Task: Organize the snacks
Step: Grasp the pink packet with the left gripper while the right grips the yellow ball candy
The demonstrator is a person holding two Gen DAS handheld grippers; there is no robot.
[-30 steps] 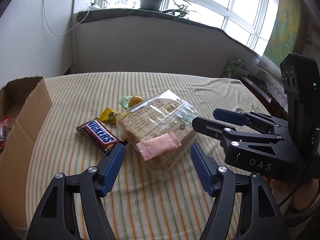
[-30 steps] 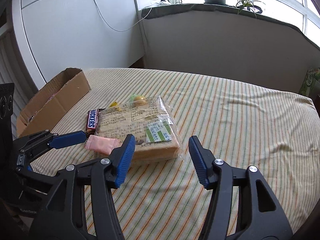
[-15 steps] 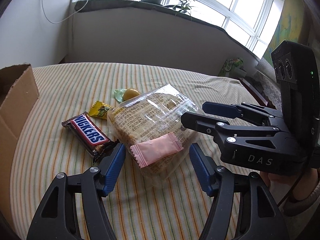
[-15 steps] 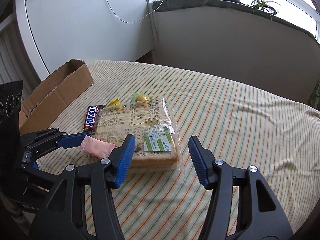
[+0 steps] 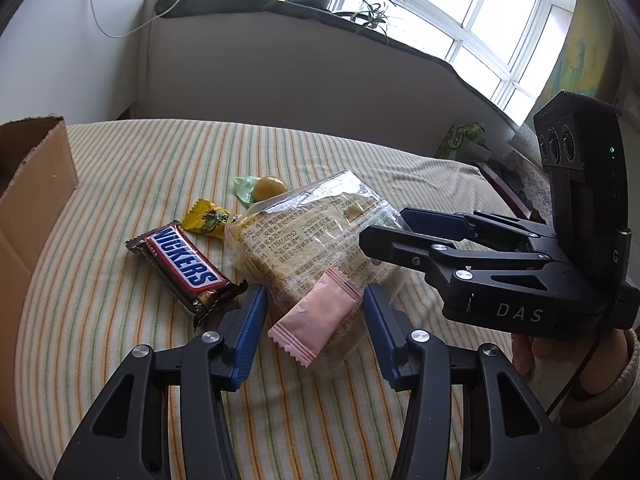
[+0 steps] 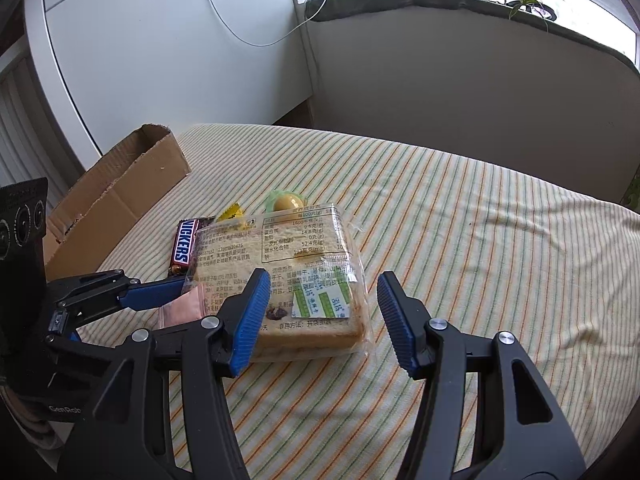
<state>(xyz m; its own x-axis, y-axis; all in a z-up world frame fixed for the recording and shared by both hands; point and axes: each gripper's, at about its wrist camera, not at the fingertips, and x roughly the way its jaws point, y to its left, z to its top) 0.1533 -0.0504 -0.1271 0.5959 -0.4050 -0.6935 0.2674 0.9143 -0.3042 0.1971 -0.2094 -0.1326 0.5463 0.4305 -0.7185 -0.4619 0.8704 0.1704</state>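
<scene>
A pink sachet (image 5: 316,322) lies on the near corner of a clear bag of sliced bread (image 5: 308,240) on the striped cloth. My left gripper (image 5: 314,328) straddles the sachet; its jaws are closing, the blue pads close beside the sachet's ends without squeezing it. A Snickers bar (image 5: 182,268), a yellow candy (image 5: 206,222) and a yellow ball in green wrap (image 5: 268,188) lie left of and behind the bag. My right gripper (image 6: 320,312) stands open at the near edge of the bread bag (image 6: 296,264), holding nothing; in the left wrist view the right gripper (image 5: 382,226) reaches over the bag's right side.
An open cardboard box (image 6: 120,196) stands at the table's left edge, also in the left wrist view (image 5: 36,184). The striped tablecloth (image 6: 480,240) stretches bare to the right. A low wall and a window sill with potted plants lie behind the table.
The left gripper's jaws have narrowed around the pink sachet. Both grippers have tilted and edged slightly closer to the bread bag. The snacks have not moved.
</scene>
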